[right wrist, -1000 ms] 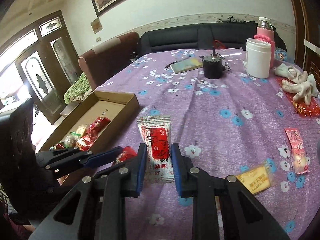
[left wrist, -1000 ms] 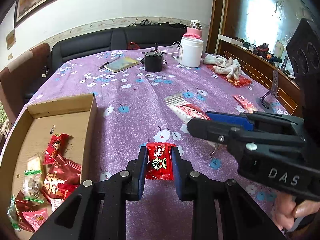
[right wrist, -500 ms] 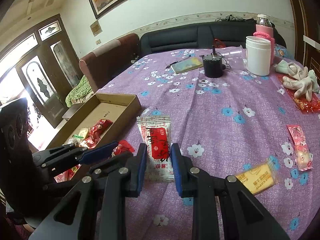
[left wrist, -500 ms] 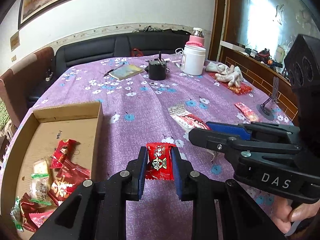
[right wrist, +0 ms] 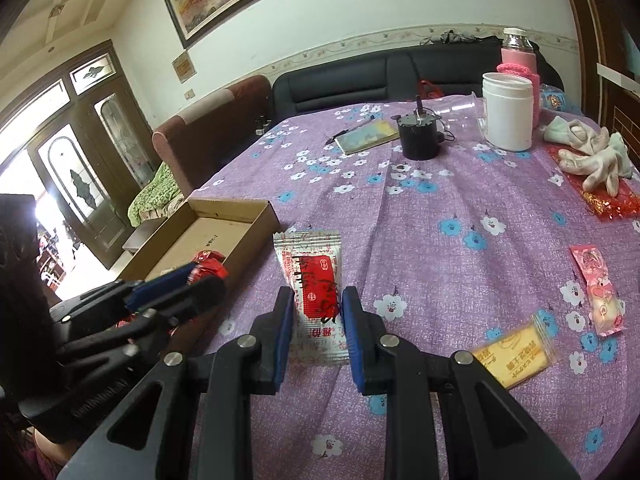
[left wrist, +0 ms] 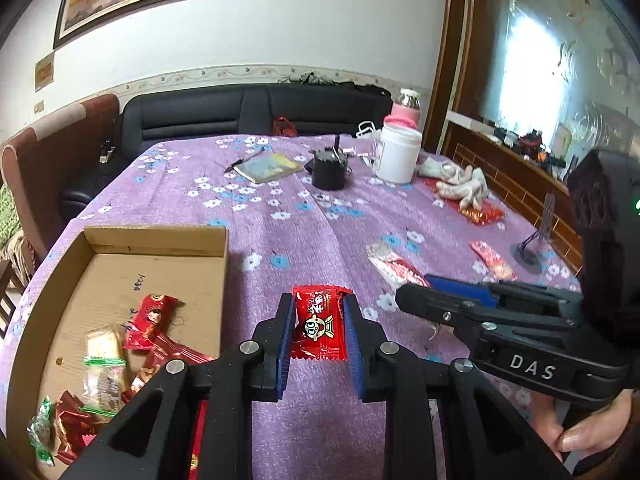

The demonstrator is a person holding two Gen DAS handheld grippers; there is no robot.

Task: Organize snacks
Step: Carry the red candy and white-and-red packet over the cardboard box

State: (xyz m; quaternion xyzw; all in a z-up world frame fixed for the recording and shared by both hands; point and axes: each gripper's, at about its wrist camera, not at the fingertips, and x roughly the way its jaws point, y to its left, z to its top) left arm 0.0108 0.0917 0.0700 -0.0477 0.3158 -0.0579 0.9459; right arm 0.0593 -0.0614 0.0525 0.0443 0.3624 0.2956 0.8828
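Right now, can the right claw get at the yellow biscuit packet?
Probably not yet: the right claw is shut on the white-and-red sachet, so it has no free grip. The yellow biscuit packet lies in the open on the tablecloth just right of it, nothing between.

Black gripper (left wrist: 318, 330) frames, blue pads, silver screws; white "DAS" lettering.

The left gripper (left wrist: 318, 330) sits low at frame centre, its blue pads (left wrist: 286, 344) pinched nearly together on a red packet. The right gripper (right wrist: 316, 322) clamps likewise on a white packet, and a hand (left wrist: 584, 434) grips its handle at lower right.
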